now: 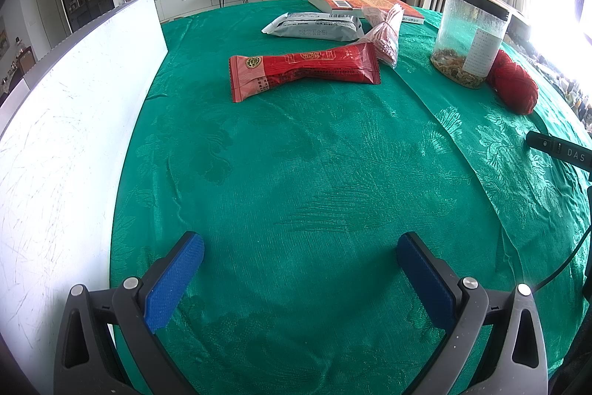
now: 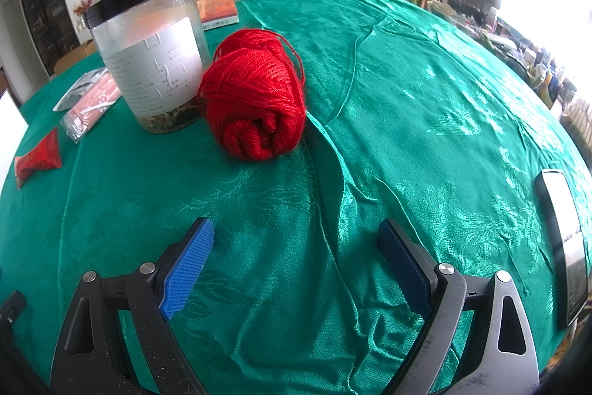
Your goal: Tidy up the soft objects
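At 9 o'clock of the left wrist view stands a white scratched flat board [image 1: 74,121] on the green patterned tablecloth [image 1: 314,173]. The left gripper [image 1: 300,263] is spread wide and empty. At 12 o'clock lies a red crinkled foil snack packet [image 1: 301,71]: judged light, soft and slippery, best pinched across its narrow middle.

The right gripper [image 2: 296,260] is likewise wide and empty. At 12 o'clock sits a red wool yarn ball [image 2: 255,95], touching a clear plastic jar with black lid [image 2: 148,50]. The yarn likely compresses easily; grip it across its middle, clear of loose strands.
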`<state>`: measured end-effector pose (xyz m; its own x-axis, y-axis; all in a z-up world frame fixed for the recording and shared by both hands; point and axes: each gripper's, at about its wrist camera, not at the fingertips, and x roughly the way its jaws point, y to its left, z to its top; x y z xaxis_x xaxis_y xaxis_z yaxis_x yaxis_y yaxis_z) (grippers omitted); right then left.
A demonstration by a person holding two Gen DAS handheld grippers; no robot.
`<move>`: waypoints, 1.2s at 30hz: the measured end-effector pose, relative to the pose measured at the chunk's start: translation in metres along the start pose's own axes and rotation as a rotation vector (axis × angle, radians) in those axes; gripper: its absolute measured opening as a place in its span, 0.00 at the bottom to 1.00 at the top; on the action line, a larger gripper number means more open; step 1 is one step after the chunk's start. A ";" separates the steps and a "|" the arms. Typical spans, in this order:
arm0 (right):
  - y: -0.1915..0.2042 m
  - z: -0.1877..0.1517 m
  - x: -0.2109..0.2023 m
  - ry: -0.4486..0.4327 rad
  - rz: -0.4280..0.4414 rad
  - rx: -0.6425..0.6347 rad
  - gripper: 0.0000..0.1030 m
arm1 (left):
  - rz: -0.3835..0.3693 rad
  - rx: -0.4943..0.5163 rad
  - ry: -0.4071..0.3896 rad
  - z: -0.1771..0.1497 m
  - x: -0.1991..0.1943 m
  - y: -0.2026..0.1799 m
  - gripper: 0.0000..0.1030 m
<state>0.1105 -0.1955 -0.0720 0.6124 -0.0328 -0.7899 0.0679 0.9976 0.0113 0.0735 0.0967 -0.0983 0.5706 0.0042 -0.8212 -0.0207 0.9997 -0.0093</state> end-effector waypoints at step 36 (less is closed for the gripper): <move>0.001 0.000 0.000 0.000 0.000 -0.001 0.90 | 0.177 0.341 0.019 0.076 -0.014 -0.064 1.00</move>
<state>0.1106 -0.1949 -0.0721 0.6127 -0.0331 -0.7897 0.0675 0.9977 0.0105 0.1289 0.0339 -0.0431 0.5676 0.1802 -0.8033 0.1587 0.9335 0.3215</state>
